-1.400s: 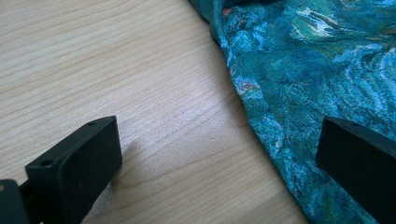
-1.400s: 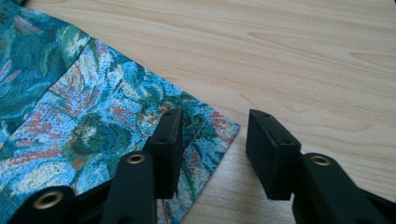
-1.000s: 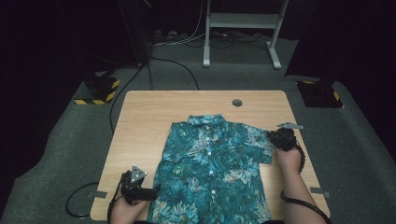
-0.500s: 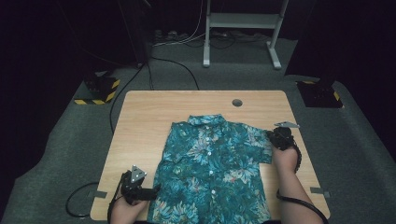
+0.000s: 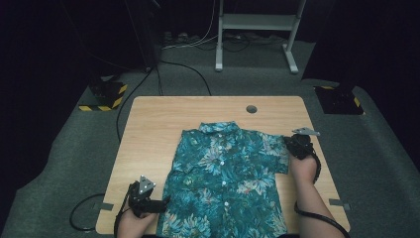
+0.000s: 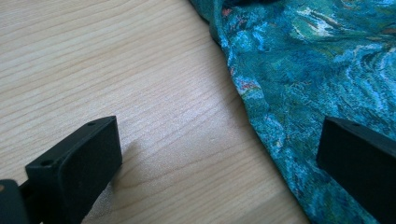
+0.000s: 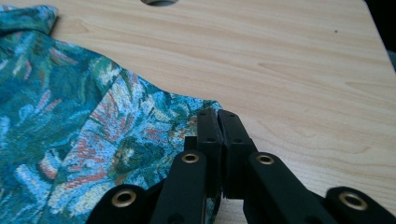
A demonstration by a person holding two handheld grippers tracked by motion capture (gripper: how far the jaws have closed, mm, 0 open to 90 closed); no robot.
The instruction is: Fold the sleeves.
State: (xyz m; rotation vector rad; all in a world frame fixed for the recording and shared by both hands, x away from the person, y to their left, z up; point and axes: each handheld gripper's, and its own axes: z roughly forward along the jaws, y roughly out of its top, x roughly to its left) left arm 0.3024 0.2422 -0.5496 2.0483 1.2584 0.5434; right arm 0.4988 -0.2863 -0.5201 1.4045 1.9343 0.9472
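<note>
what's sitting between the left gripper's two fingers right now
In the left gripper view, bare wooden table and the shirt edge lie between the fingers; nothing else.

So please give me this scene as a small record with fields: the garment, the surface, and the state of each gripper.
garment: teal floral shirt, lying flat, front side up, collar toward the far edge
surface: wooden table
table feature: round hole near the far edge
left gripper: open, fingers either side of the shirt's lower side edge
right gripper: shut on the sleeve edge
</note>
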